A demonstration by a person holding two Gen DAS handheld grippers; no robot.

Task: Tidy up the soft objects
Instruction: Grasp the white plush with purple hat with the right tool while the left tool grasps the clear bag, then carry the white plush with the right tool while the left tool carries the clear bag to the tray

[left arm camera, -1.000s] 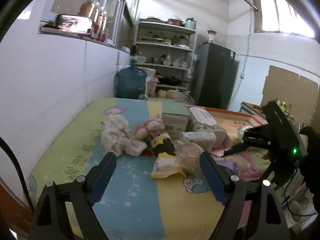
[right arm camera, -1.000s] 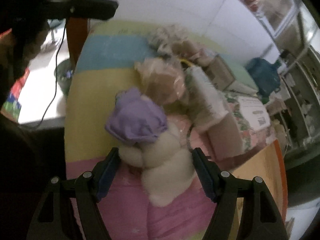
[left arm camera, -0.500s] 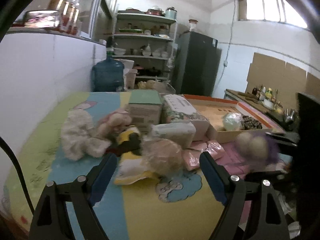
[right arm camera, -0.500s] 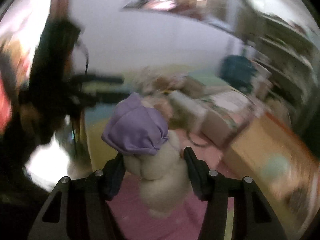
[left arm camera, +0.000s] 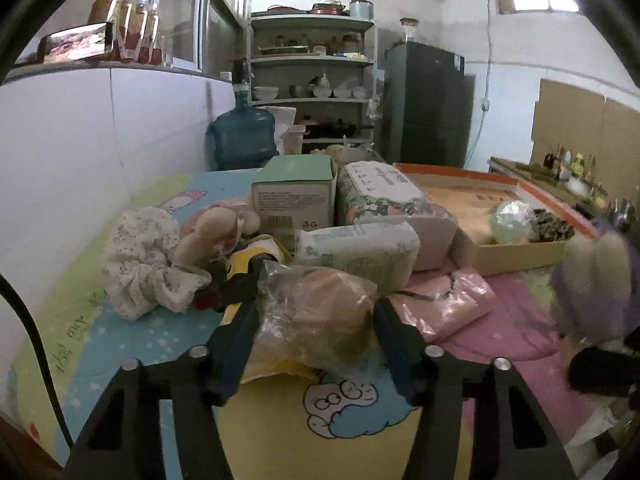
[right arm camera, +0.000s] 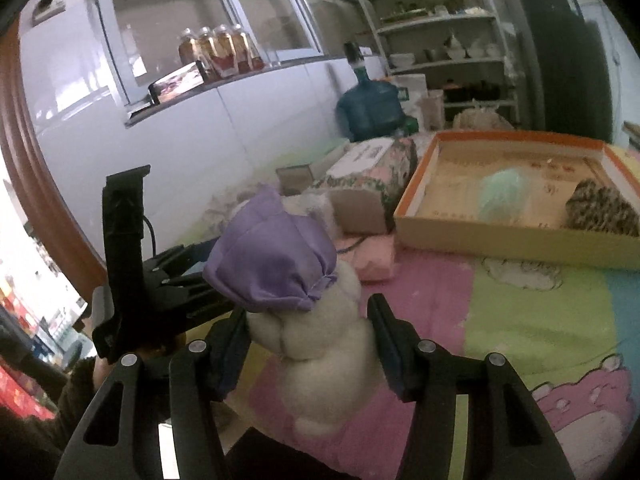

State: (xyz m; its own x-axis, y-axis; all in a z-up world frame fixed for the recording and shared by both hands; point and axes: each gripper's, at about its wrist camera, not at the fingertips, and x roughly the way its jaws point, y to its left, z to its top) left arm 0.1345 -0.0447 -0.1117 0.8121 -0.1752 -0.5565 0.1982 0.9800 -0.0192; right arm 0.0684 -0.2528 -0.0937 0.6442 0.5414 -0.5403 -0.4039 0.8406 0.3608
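Observation:
My right gripper is shut on a white plush toy with a purple hat and holds it above the mat. The toy also shows blurred at the right of the left wrist view. My left gripper has its jaws on both sides of a brown plush in a clear plastic bag; I cannot tell if they squeeze it. An orange-rimmed cardboard tray holds a pale green soft ball and a dark knitted item.
A pile lies on the colourful mat: a white floral cloth, a pink plush, a green box, a floral tissue pack, a white pack, a pink bag. A white wall stands at left.
My right gripper closed on the purple-hat plush, lifted it off the mat and swung toward the tray. My left gripper moved forward around the bagged brown plush.

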